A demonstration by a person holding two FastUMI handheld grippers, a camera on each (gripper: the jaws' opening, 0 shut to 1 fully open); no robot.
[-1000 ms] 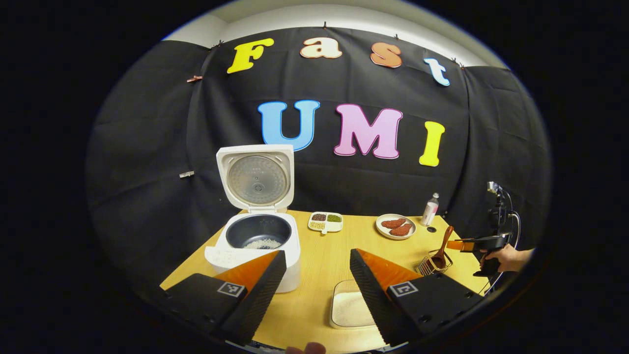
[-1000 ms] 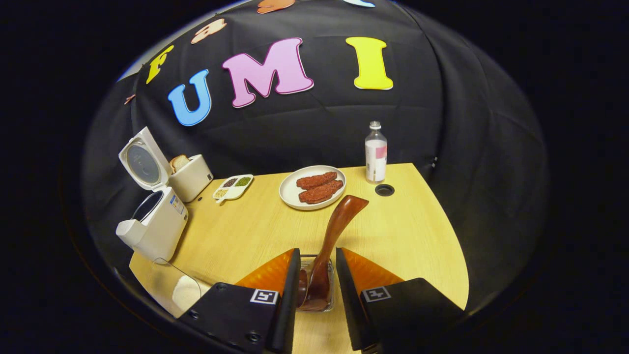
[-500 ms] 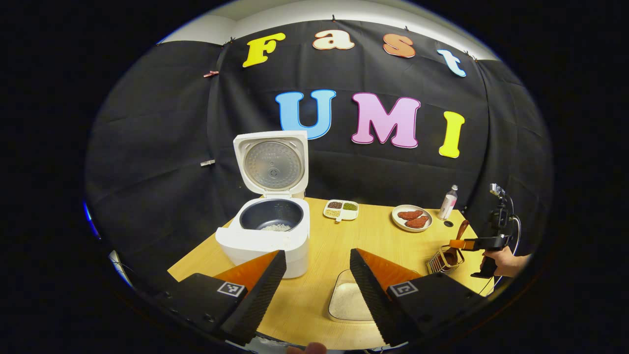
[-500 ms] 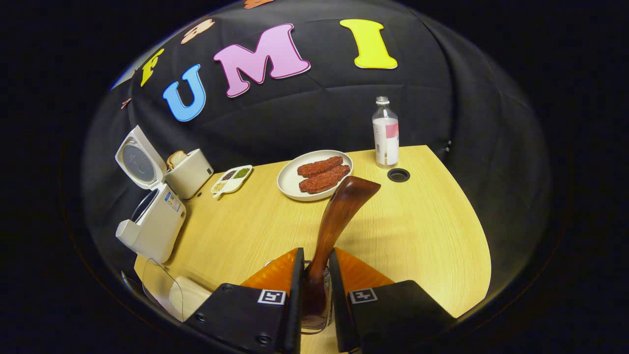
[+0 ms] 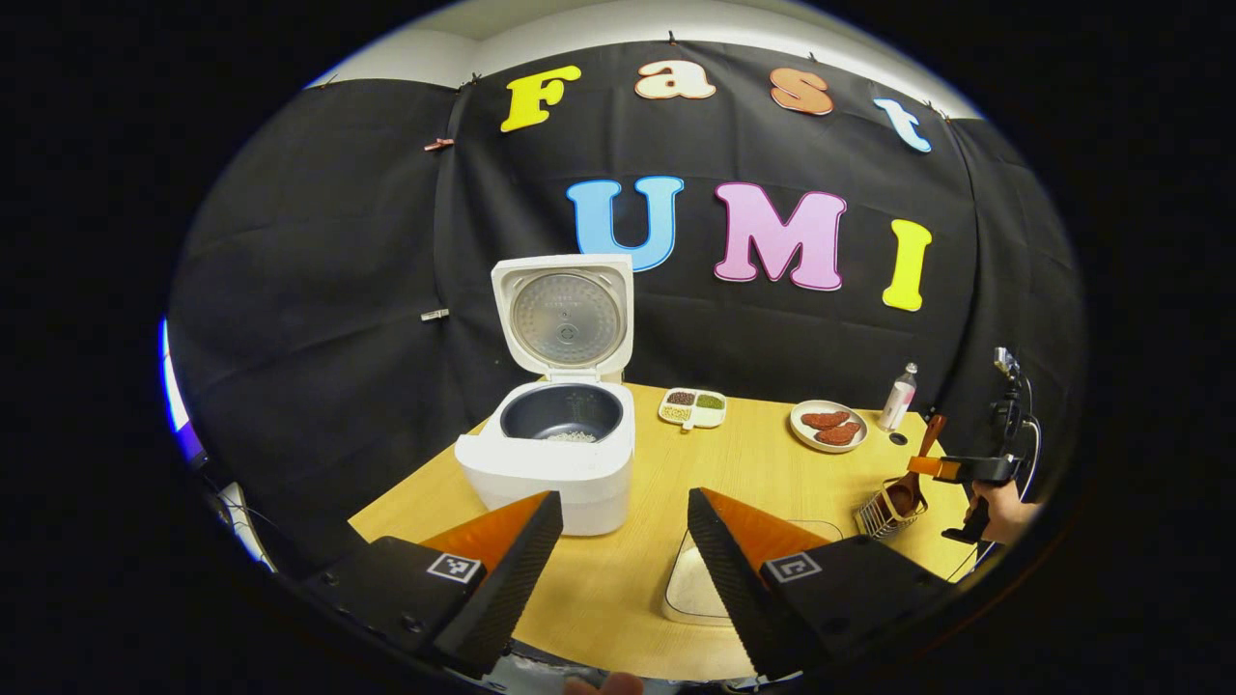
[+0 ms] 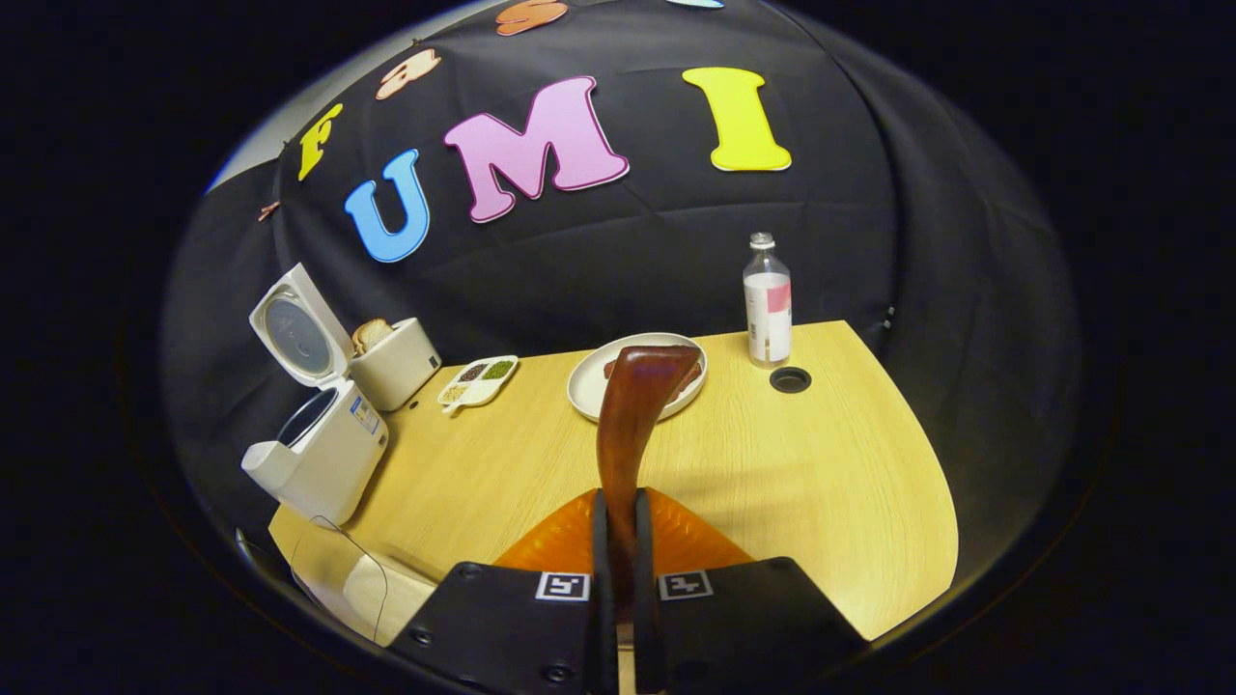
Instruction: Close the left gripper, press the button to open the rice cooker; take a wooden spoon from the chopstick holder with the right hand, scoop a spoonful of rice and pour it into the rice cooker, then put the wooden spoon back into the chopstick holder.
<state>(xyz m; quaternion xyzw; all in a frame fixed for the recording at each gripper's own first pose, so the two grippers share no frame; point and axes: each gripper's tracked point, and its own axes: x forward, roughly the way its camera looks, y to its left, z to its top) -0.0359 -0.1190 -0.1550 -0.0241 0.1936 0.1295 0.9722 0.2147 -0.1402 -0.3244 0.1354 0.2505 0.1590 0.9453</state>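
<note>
Now, wooden spoon [image 6: 630,425]: its handle stands up between the two fingers of the right gripper [image 6: 618,526]; in the left gripper view the spoon [image 5: 913,478] has its bowl down in the chopstick holder [image 5: 884,512].
Right gripper: the jaws are clenched on the spoon handle, both fingers pressing on it; a hand [image 5: 1004,507] holds this gripper [image 5: 927,467] at the far right edge of the table.
Chopstick holder: a wire basket near the right edge of the table [image 5: 618,579], just beside the gripped spoon.
Rice cooker [image 5: 555,463]: white, on the left part of the table, lid [image 5: 565,314] standing upright and open; a little rice lies at the bottom of the dark inner pot [image 5: 562,417].
Rice container [image 5: 700,584]: a clear box with white rice, on the table between the cooker and the holder, partly hidden behind a finger of the left gripper.
Left gripper [image 5: 623,550]: jaws released, wide apart, holding nothing, above the near edge of the table.
Other things: a small divided dish of beans [image 6: 478,378], a plate [image 6: 591,381] with reddish pieces of food, a bottle [image 6: 768,304], and a toaster [image 6: 396,357] with bread behind the cooker.
</note>
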